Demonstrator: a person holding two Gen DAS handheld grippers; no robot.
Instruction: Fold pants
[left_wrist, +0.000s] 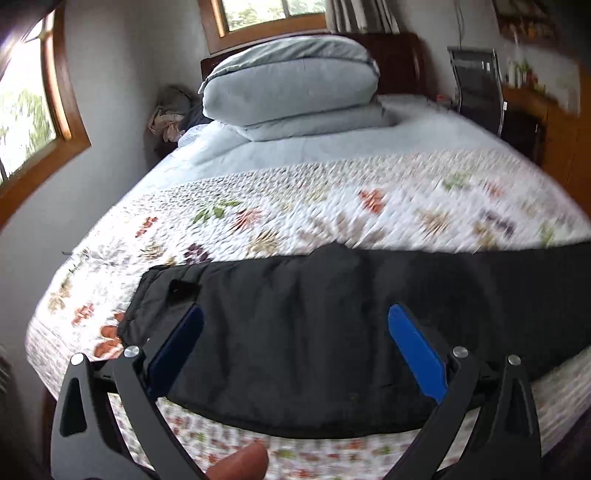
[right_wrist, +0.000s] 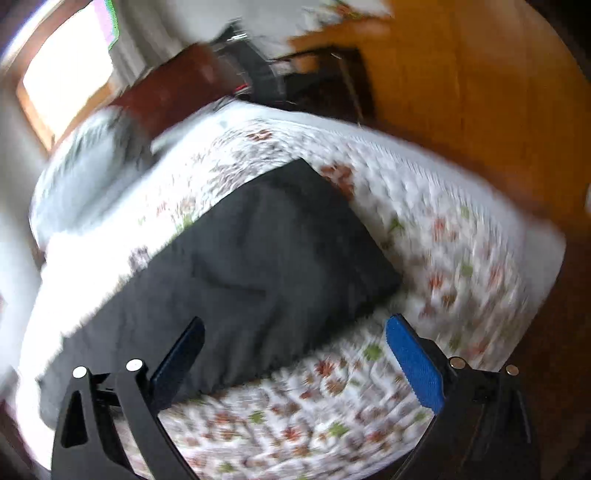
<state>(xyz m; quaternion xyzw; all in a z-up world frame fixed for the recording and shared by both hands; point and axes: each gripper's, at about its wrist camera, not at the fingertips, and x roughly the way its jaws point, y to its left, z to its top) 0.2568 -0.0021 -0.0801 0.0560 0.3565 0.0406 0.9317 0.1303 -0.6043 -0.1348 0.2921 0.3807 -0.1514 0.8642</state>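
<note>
Black pants (left_wrist: 314, 332) lie flat along the near edge of a bed, stretching from left to right. My left gripper (left_wrist: 295, 317) hovers above their left part, jaws wide apart, nothing between the blue pads (left_wrist: 413, 347). In the blurred right wrist view the same pants (right_wrist: 251, 266) end in a squared edge at the right. My right gripper (right_wrist: 295, 328) is open over that end, above the cloth, its blue pads (right_wrist: 413, 365) apart and holding nothing.
A floral quilt (left_wrist: 332, 206) covers the bed. Folded grey bedding (left_wrist: 291, 88) is stacked at the headboard. A dark chair (left_wrist: 476, 88) and a wooden cabinet (left_wrist: 554, 129) stand to the right. A finger (left_wrist: 243, 461) shows at the bottom edge. Wooden furniture (right_wrist: 480, 92) lies beyond the bed.
</note>
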